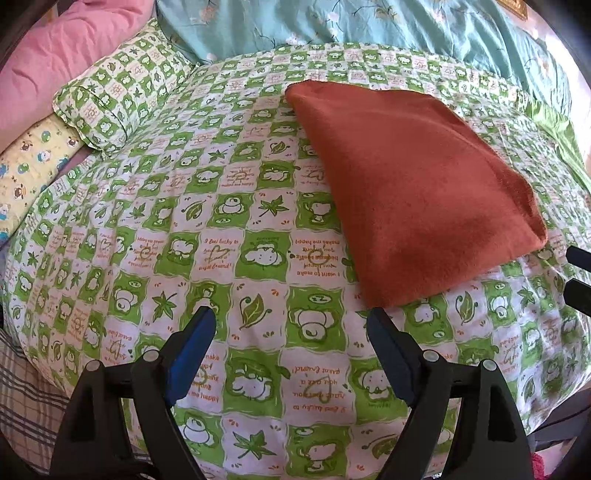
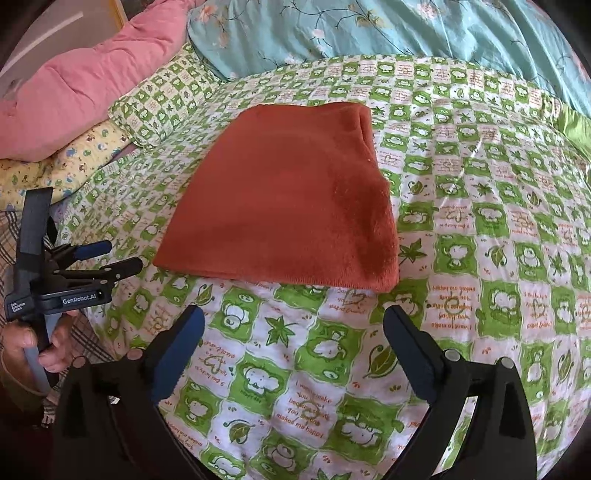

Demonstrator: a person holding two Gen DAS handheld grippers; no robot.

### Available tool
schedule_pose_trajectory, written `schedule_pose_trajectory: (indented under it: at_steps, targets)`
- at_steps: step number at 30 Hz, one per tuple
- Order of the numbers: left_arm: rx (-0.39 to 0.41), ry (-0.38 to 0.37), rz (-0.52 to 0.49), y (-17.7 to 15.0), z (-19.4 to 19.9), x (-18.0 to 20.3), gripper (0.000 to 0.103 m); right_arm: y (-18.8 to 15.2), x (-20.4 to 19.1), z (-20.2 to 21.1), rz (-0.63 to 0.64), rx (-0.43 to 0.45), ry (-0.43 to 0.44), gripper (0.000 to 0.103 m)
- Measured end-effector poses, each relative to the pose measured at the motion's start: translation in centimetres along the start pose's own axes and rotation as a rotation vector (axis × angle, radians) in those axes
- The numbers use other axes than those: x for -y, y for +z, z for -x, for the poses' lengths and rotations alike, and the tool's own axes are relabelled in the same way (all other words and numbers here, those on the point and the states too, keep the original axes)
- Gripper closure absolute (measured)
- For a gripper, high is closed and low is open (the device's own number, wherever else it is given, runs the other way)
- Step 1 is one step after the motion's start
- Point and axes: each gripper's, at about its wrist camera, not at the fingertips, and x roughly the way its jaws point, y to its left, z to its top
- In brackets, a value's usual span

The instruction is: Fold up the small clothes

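Observation:
A rust-orange cloth [image 1: 413, 188] lies folded flat in a compact rectangle on the green-and-white patterned bedcover [image 1: 229, 206]. It also shows in the right wrist view [image 2: 291, 206]. My left gripper [image 1: 291, 314] is open and empty, hovering over the bedcover just short of the cloth's near corner. My right gripper [image 2: 293, 314] is open and empty, a little short of the cloth's near edge. The left gripper also shows at the left of the right wrist view [image 2: 110, 254], held in a hand, with its jaws apart.
A pink duvet [image 1: 55, 62] and a teal floral quilt [image 1: 369, 22] lie along the far side. A matching green pillow [image 1: 122, 88] and a yellow printed pillow [image 1: 29, 166] sit at the far left. A plaid fabric [image 1: 26, 398] lies at the near left edge.

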Motion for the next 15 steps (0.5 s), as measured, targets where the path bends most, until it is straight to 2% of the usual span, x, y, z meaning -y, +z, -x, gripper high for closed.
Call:
schedule_pose_trajectory:
  at_steps: [7,15]
  targets:
    - [-0.016,0.001,-0.009,1.1,-0.6,0.0,0.018,1.2,-0.1,-0.6,0.028,-0.011,-0.005,0.004]
    - [0.002,-0.016,-0.012,2.9,-0.5,0.4,0.016,3.7,0.9,-1.5,0.035,-0.02,-0.01,0.004]
